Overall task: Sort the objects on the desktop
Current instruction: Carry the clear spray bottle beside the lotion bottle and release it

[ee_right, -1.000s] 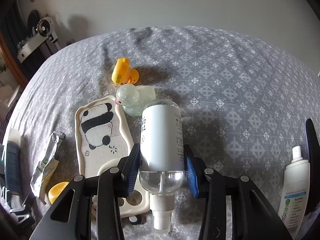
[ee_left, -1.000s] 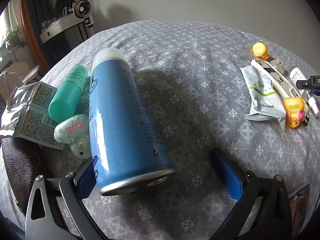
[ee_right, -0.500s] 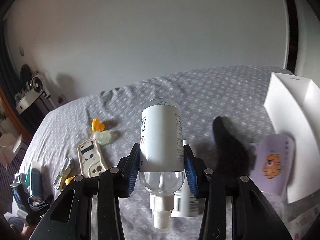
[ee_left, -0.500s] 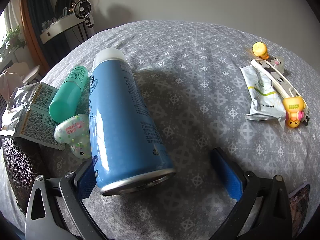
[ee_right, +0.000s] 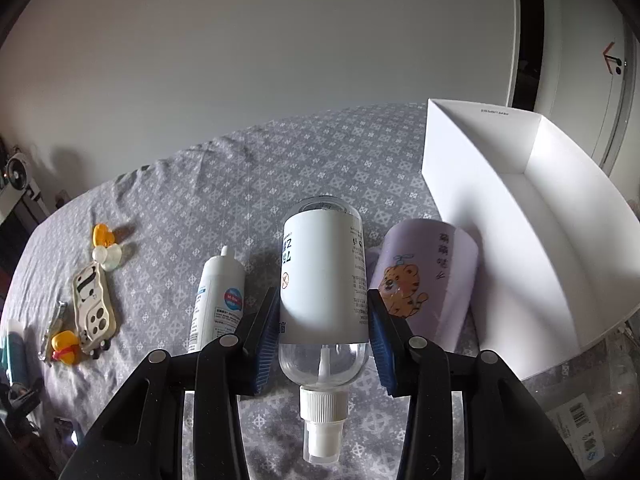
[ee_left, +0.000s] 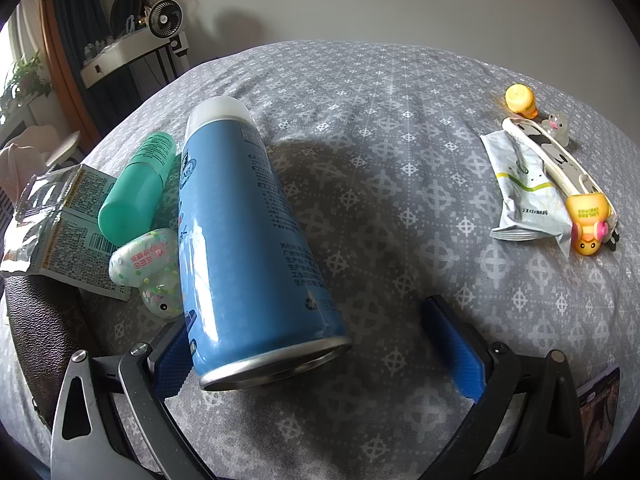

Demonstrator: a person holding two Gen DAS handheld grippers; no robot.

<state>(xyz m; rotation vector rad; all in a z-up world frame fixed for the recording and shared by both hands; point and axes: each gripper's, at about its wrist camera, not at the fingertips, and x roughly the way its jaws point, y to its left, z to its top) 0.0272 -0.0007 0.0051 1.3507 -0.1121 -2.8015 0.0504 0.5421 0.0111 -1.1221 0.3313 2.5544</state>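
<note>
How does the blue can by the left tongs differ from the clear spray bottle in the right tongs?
The blue can is opaque blue with a white cap; the spray bottle is clear plastic with a white label. The can lies on the grey cloth between open tongs, only the left pad against it; the bottle is clamped between both pads. The can looks wider than the bottle. Both are round spray containers.

the dark card [ee_left: 598,404] is cut off behind the gripper arm, its print unreadable.

Black two-finger gripper [ee_right: 323,322] frames with silver screws, triangular cutouts and ribbed blue pads [ee_left: 454,354].
</note>
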